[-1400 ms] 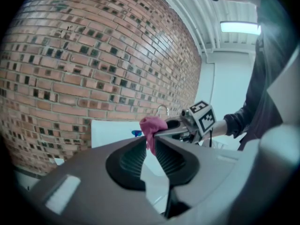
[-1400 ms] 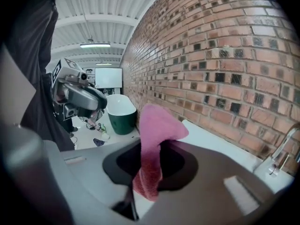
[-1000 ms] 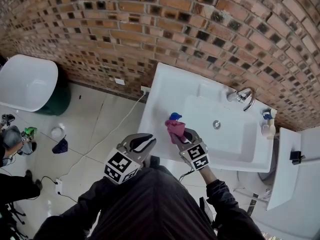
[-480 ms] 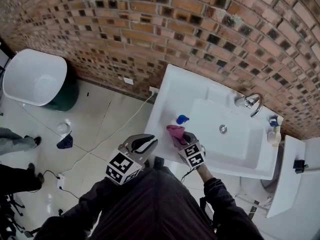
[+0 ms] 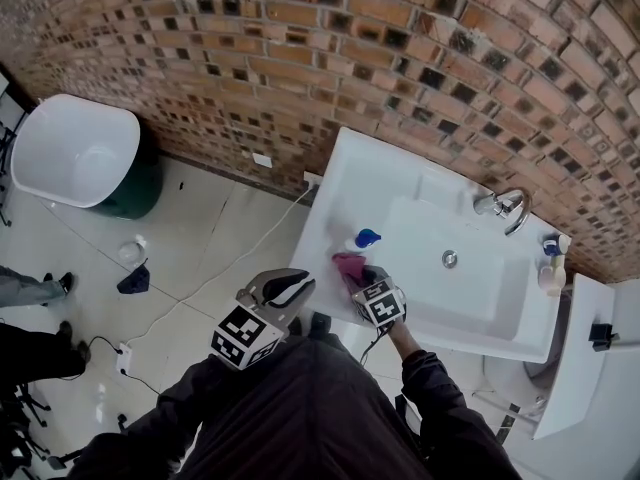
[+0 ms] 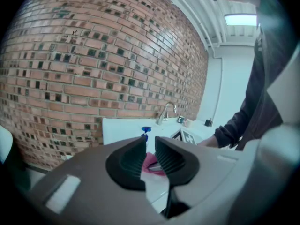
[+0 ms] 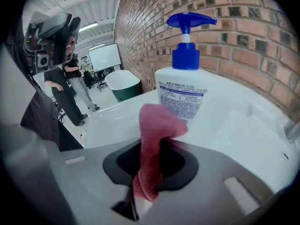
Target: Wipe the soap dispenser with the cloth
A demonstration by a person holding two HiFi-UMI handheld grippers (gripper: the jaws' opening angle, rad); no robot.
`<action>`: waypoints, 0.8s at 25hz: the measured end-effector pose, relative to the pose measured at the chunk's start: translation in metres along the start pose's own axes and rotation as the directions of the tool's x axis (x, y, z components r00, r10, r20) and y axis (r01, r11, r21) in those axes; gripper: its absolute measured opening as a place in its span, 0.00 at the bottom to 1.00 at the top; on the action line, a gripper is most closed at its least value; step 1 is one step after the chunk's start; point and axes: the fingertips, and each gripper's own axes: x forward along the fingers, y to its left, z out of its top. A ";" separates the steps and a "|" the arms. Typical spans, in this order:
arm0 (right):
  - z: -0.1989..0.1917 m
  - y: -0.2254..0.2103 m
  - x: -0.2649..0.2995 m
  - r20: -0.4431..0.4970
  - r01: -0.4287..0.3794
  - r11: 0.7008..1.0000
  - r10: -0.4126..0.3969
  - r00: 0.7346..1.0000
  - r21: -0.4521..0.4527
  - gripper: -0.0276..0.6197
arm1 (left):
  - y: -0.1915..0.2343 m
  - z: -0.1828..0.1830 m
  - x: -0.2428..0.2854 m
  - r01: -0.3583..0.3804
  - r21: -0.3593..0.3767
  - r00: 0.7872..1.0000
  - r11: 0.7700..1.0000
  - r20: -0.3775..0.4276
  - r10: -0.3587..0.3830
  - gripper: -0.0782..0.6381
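Pinching the pink cloth (image 7: 157,125) in the right gripper (image 5: 362,280), near seven o'clock of the soap dispenser (image 7: 182,97), likely to rub it, with the empty left gripper (image 6: 150,149) pressed together at nine o'clock.

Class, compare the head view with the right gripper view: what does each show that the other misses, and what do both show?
Head view only: the tap, the drain and the left tongs, shut and empty. Right gripper view only: the print on the label of the dispenser, and a screen behind. Both: the pink cloth pinched in the right tongs, the blue-pumped dispenser, the sink and the brick wall.
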 end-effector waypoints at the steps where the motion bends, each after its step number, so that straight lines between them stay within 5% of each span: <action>1: 0.002 0.000 -0.002 0.009 0.003 1.000 -0.003 1.000 -0.003 0.16 | -0.001 0.000 0.001 0.004 0.000 1.000 1.000 -0.002 -0.004 0.16; 12: 0.045 -0.026 -0.089 0.276 0.105 0.994 -0.110 0.955 0.032 0.16 | -0.009 0.002 0.020 0.074 0.024 0.997 0.997 -0.014 -0.074 0.16; 20: 0.019 -0.051 -0.051 0.157 0.111 0.993 -0.114 0.981 0.025 0.16 | 0.003 0.002 0.011 0.042 0.014 0.999 0.999 -0.014 -0.042 0.16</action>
